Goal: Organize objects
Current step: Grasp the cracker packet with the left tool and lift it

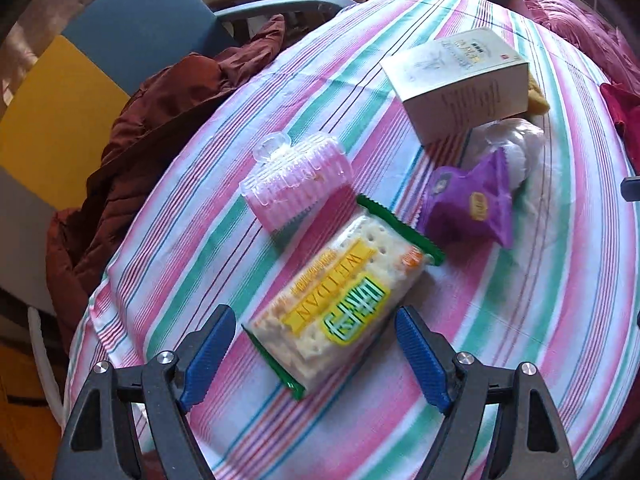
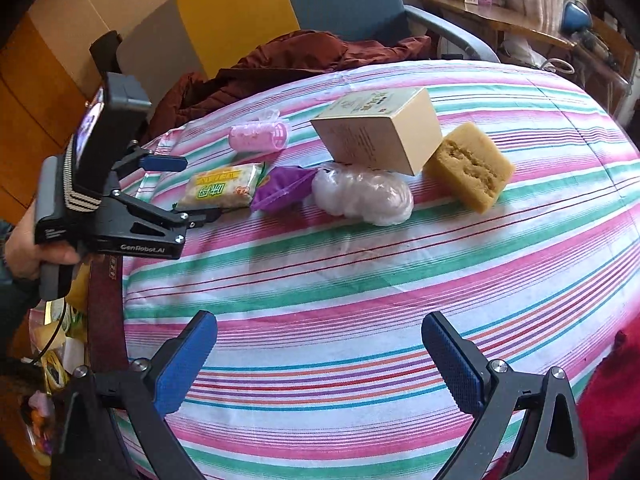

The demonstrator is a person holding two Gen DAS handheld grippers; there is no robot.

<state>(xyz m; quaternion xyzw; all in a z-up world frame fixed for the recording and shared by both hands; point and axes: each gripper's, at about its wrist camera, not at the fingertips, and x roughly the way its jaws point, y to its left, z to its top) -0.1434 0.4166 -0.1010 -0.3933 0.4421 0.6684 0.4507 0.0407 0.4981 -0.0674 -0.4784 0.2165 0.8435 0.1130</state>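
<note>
A cracker packet (image 1: pixel 340 304) with green ends and a yellow label lies on the striped cloth, its near end between the spread blue pads of my left gripper (image 1: pixel 316 336), which is open. Beyond it lie a pink hair roller (image 1: pixel 296 184), a purple snack pouch (image 1: pixel 472 204), a crumpled clear plastic bag (image 1: pixel 516 140) and a white box (image 1: pixel 460 80). In the right wrist view the same cracker packet (image 2: pixel 220 190), purple pouch (image 2: pixel 280 188), plastic bag (image 2: pixel 360 194), box (image 2: pixel 380 132), roller (image 2: pixel 260 134) and a tan sponge (image 2: pixel 468 164) sit far ahead of my open, empty right gripper (image 2: pixel 320 344). The left gripper (image 2: pixel 188 188) shows at the left.
The striped cloth (image 2: pixel 360 280) covers a rounded table. A dark red jacket (image 1: pixel 160 120) is heaped at the table's far left edge by a blue chair (image 1: pixel 140 20). A hand (image 2: pixel 36 248) holds the left tool. Red fabric (image 2: pixel 616 400) lies at the near right edge.
</note>
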